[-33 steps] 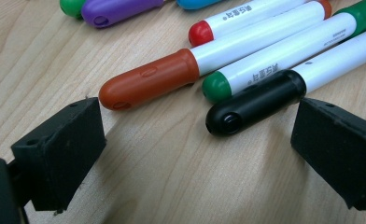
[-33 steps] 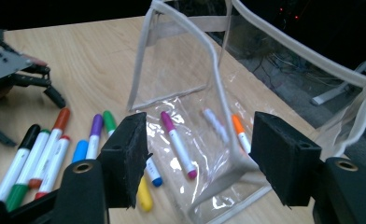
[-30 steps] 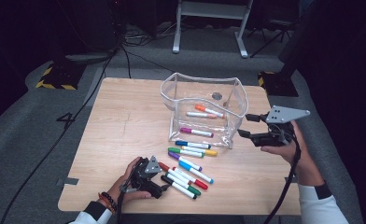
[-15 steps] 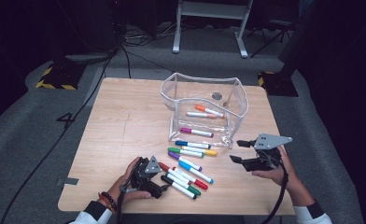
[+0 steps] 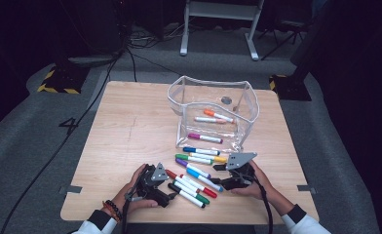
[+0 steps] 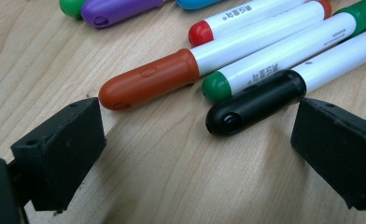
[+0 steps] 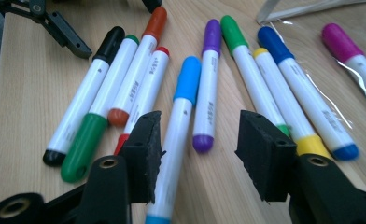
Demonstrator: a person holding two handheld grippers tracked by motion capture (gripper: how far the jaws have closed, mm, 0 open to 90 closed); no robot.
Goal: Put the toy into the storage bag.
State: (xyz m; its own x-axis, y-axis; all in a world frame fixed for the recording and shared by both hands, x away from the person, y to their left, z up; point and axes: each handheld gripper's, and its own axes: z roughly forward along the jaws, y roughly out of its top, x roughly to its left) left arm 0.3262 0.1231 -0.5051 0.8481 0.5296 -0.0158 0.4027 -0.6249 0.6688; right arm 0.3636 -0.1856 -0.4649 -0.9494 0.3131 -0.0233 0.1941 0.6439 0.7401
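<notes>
Several capped markers lie in a loose row on the wooden table (image 5: 130, 126). My left gripper (image 5: 165, 186) rests open at their left end; in the left gripper view (image 6: 197, 149) the black marker's cap (image 6: 256, 100) lies between the jaws, with a brown-orange marker (image 6: 148, 79) just beyond. My right gripper (image 5: 221, 176) is open at the row's right end, low over the table. In the right gripper view (image 7: 202, 154) its jaws straddle the light blue marker (image 7: 179, 121) and the purple marker (image 7: 207, 84) without touching them.
A clear plastic bag (image 5: 208, 83) stands open behind the markers with an orange marker (image 5: 218, 115), a pink one and a magenta one (image 5: 204, 138) inside. Bare tabletop lies to the left. Cables cross the grey floor beyond the table.
My right gripper has come down and to the left, from beside the clear bag to the right end of the marker row. The left gripper has stayed put.
</notes>
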